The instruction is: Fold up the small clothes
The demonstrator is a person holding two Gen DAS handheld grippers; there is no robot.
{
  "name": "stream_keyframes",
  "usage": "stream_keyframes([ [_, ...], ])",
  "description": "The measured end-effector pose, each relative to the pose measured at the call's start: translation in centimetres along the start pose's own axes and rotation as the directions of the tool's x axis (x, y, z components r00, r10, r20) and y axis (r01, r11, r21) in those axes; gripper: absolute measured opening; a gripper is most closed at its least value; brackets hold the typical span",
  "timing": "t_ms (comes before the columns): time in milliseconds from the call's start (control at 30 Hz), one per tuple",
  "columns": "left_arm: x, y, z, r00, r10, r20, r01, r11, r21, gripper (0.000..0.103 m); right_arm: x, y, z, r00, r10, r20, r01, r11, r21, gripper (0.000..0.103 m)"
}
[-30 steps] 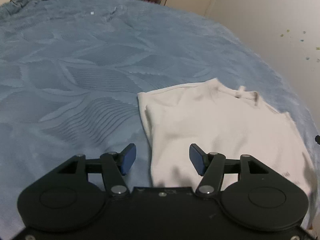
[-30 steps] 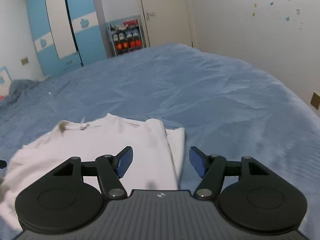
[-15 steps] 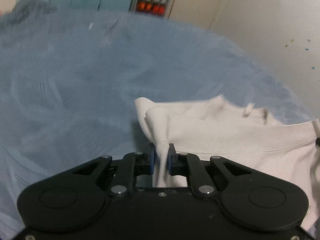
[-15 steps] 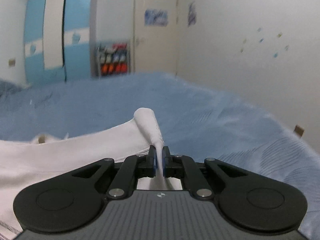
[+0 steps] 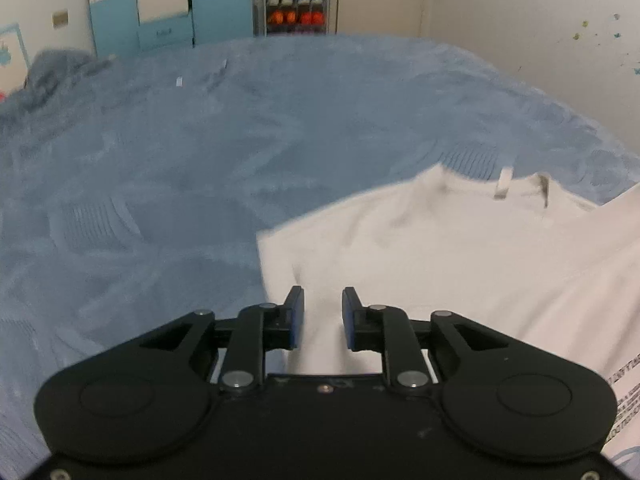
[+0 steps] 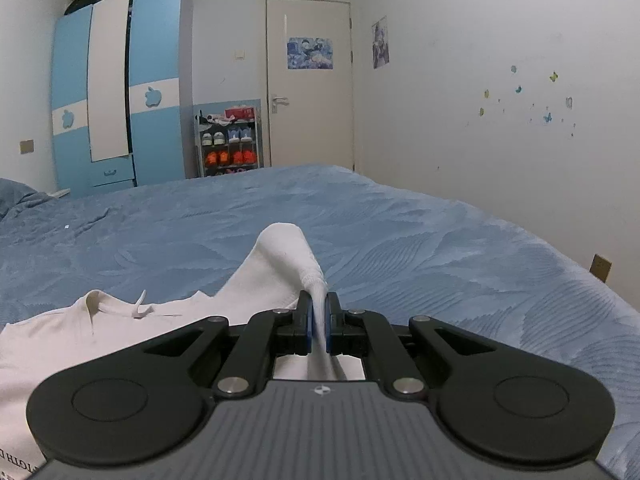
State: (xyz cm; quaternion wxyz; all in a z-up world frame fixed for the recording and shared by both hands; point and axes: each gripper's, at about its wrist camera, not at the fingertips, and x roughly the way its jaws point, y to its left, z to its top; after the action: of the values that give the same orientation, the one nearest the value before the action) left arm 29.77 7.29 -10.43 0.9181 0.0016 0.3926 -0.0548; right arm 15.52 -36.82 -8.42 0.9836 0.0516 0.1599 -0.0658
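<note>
Blue bedspread (image 6: 400, 240) fills scene, wardrobe and shoe rack far behind. White shirt (image 5: 460, 248) lies near, spread over bedspread, collar at far edge; printed text at near edge. Right gripper (image 6: 318, 324) clenched on bunched shirt fabric, raised in peak. Left gripper (image 5: 322, 316) fingers parted, cloth between them, not pinched. Fold looks mid-way: one side partly laid, final folds and smoothing left.

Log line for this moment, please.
task: fold shirt | left gripper: open over white shirt | right gripper: shut on shirt fold, lifted | surface: blue bedspread
</note>
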Motion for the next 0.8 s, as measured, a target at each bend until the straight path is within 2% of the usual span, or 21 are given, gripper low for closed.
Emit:
stream_keyframes([
  [33,0.3,0.1,0.0,1.0,-0.003,-0.008,0.003,1.0,-0.005,0.017,0.1,0.0,0.0,1.0,0.003,-0.001,-0.002,1.0,0.003,0.005],
  [67,0.7,0.1,-0.1,1.0,-0.001,-0.013,0.001,1.0,-0.004,0.01,0.2,-0.1,0.1,1.0,0.004,-0.004,-0.004,1.0,0.003,0.005],
  [133,1.2,0.2,-0.2,1.0,-0.005,-0.029,0.005,1.0,0.008,0.012,0.4,-0.3,0.1,1.0,0.011,-0.017,-0.011,1.0,0.006,0.005],
  [167,1.5,0.2,0.0,0.999,-0.005,-0.04,0.006,1.0,0.01,0.022,0.5,-0.4,0.0,1.0,0.016,-0.022,-0.016,1.0,0.01,0.005],
  [200,1.7,0.2,0.1,0.999,-0.007,-0.04,0.008,1.0,0.012,0.037,0.6,-0.5,0.0,1.0,0.018,-0.025,-0.017,1.0,0.012,0.005],
  [267,1.8,0.2,0.3,1.0,-0.014,-0.014,0.015,0.999,0.028,0.05,0.9,-0.5,-0.3,0.999,0.016,-0.034,-0.016,1.0,0.011,0.005],
  [300,2.1,-0.2,0.5,1.0,0.008,-0.01,-0.007,0.999,0.044,0.051,1.0,-0.5,-0.4,0.999,0.015,-0.04,-0.015,1.0,0.011,0.005],
  [367,3.4,-0.3,0.7,0.997,0.068,-0.047,-0.065,0.996,0.068,0.052,1.4,-0.3,-0.6,0.999,0.013,-0.051,-0.012,1.0,0.015,0.005],
  [433,4.4,-0.3,0.2,0.996,0.059,-0.069,-0.054,0.996,0.076,0.045,1.4,-0.2,-0.7,0.998,0.013,-0.055,-0.012,1.0,0.022,0.005],
  [500,4.0,-0.5,-0.1,0.997,0.058,-0.049,-0.054,0.996,0.074,0.014,1.3,-0.3,-0.7,0.999,0.016,-0.051,-0.014,1.0,0.026,0.005],
  [667,-0.3,-1.4,0.2,0.993,0.085,0.078,-0.091,0.992,0.085,0.01,0.0,-0.3,-0.2,1.0,0.024,-0.007,-0.024,0.999,0.039,0.005],
  [800,-2.8,-2.0,0.6,0.989,0.101,0.109,-0.107,0.993,0.051,0.01,-0.7,-0.1,0.2,0.999,0.033,0.015,-0.034,0.998,0.049,0.005],
])
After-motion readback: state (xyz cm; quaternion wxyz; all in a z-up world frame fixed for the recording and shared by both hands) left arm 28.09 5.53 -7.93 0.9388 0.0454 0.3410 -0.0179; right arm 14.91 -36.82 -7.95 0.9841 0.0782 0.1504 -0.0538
